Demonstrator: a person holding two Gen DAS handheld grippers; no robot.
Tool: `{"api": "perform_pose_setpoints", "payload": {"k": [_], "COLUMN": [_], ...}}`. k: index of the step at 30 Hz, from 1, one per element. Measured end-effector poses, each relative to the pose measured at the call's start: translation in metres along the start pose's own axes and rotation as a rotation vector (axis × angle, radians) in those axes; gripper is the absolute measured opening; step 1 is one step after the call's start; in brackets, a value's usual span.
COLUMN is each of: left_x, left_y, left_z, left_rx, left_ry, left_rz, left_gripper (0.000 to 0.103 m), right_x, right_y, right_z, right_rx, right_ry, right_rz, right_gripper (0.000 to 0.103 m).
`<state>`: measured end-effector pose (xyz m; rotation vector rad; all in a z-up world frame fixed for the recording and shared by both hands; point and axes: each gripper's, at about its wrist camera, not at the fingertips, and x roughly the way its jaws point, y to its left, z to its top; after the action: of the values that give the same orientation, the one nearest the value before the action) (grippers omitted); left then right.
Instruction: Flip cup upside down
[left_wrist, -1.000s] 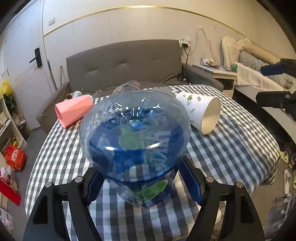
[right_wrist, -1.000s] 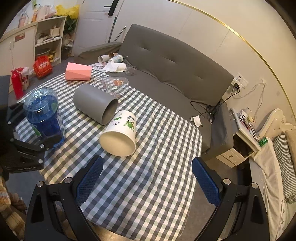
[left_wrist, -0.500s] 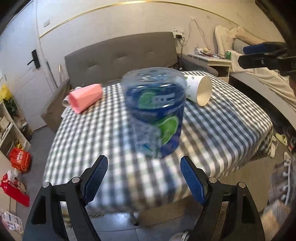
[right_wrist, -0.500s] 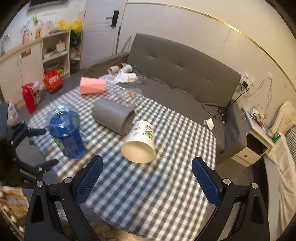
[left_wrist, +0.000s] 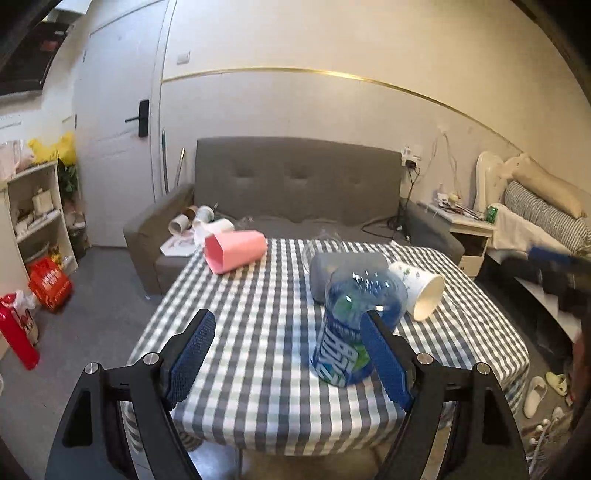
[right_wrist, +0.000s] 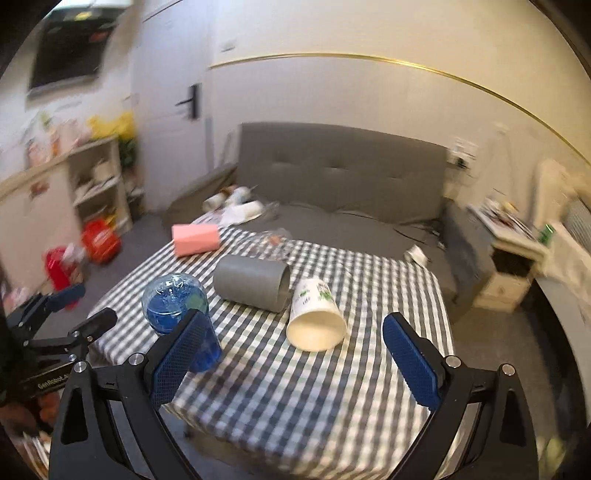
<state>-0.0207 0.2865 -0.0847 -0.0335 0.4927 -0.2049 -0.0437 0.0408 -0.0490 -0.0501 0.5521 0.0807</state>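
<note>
A clear blue plastic cup (left_wrist: 351, 328) stands upside down near the front edge of the checked table (left_wrist: 258, 332); it also shows in the right wrist view (right_wrist: 177, 310). My left gripper (left_wrist: 288, 362) is open and empty, drawn back from the cup, which stands free behind its right finger. My right gripper (right_wrist: 295, 365) is open and empty, in front of the table. A grey cup (right_wrist: 255, 282), a white printed paper cup (right_wrist: 314, 317), a pink cup (left_wrist: 234, 251) and a clear glass cup (right_wrist: 271, 242) lie on their sides.
A grey sofa (left_wrist: 295, 192) with loose cups stands behind the table. A shelf (left_wrist: 33, 214) and red items (left_wrist: 48, 284) are on the left. A bedside table (left_wrist: 469, 229) and a bed (left_wrist: 546, 229) are on the right. The left gripper shows in the right wrist view (right_wrist: 62, 314).
My left gripper has let go of the blue cup and backed away from the table; the cup stays standing upside down. My right gripper has also drawn back and tilted up.
</note>
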Motion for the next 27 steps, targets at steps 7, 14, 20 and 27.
{"api": "perform_pose_setpoints", "payload": {"k": [7,14,20,27], "left_x": [-0.003,-0.006,-0.01,-0.013], "left_y": [0.006,0.018,0.017,0.02], "left_z": [-0.002,-0.013,-0.022,-0.024], "left_rx": [-0.037,-0.08,-0.042,-0.043], "left_ry": [-0.016,-0.013,-0.008,-0.014], "left_rz": [0.013,0.03,0.079,0.098], "left_gripper": [0.096,0.103,0.103,0.103], "right_x": [-0.002,0.005,0.011,0.009], "right_y": [0.021,0.021,0.026,0.034], "right_z": [-0.037,-0.048,-0.055,-0.055], "right_rx": [0.091,0.089,0.049,0.015], "right_ry": [-0.018,-0.049,-0.042,-0.05], "right_rz": [-0.077,-0.098,-0.107,-0.102], "right_gripper": [0.098,0.103,0.103,0.103]}}
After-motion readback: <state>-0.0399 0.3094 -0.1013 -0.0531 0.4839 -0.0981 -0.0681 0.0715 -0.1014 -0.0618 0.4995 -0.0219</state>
